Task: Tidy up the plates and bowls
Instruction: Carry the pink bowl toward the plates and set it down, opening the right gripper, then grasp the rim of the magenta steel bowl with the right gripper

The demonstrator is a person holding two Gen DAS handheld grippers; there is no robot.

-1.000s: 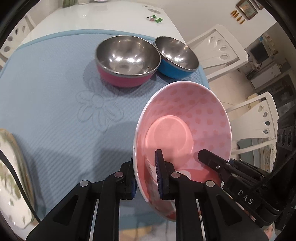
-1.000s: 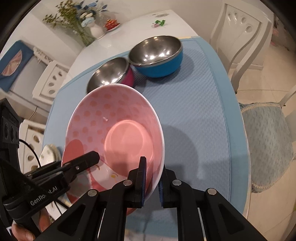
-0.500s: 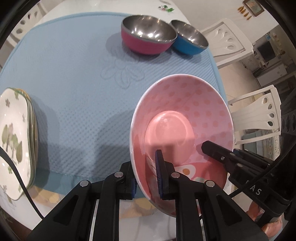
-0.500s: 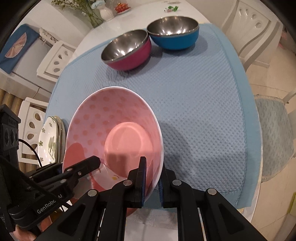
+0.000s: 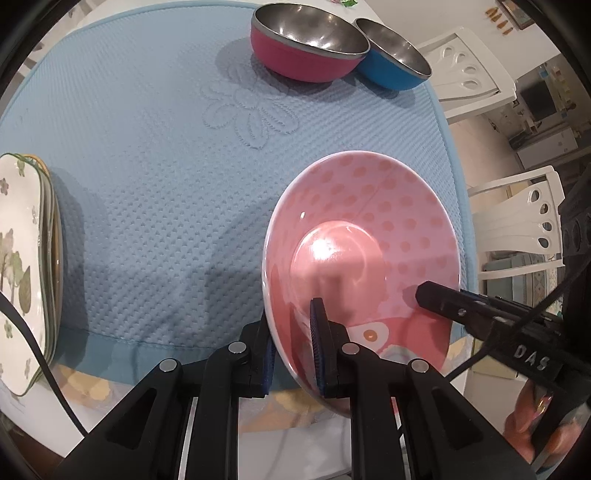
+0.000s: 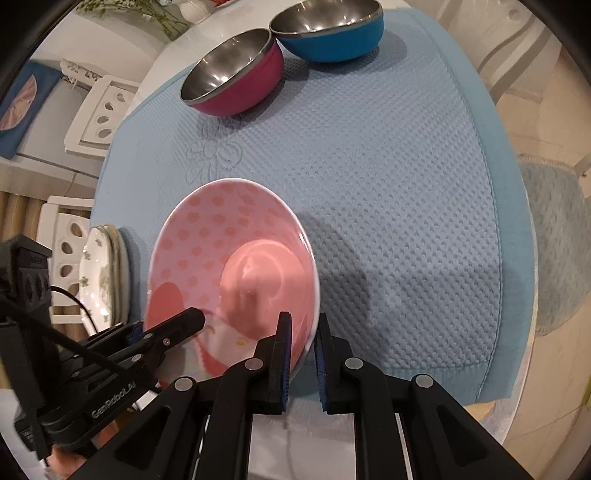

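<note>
A pink dotted bowl (image 5: 388, 206) (image 6: 207, 243) hangs tilted over the near edge of the blue mat (image 5: 155, 155) (image 6: 388, 184). My left gripper (image 5: 291, 332) is shut on its left rim, one pad inside and one outside. On the opposite rim my right gripper (image 6: 303, 339) is shut the same way. Each gripper shows in the other's view, the right gripper (image 5: 458, 306) at the right, the left gripper (image 6: 166, 332) at the lower left. At the mat's far end stand a magenta steel bowl (image 5: 306, 51) (image 6: 236, 77) and a blue steel bowl (image 5: 391, 55) (image 6: 332, 33), side by side.
A stack of floral plates (image 5: 22, 258) (image 6: 103, 273) lies at the mat's left edge. White chairs (image 5: 517, 221) (image 6: 96, 114) stand around the table. A cushioned seat (image 6: 554, 236) is at the right. A hand (image 5: 532, 417) grips the right tool.
Both grippers have carried the pink bowl back toward the near edge of the mat and lower. The steel bowls now sit farther up in both views, and the plate stack has come into sight.
</note>
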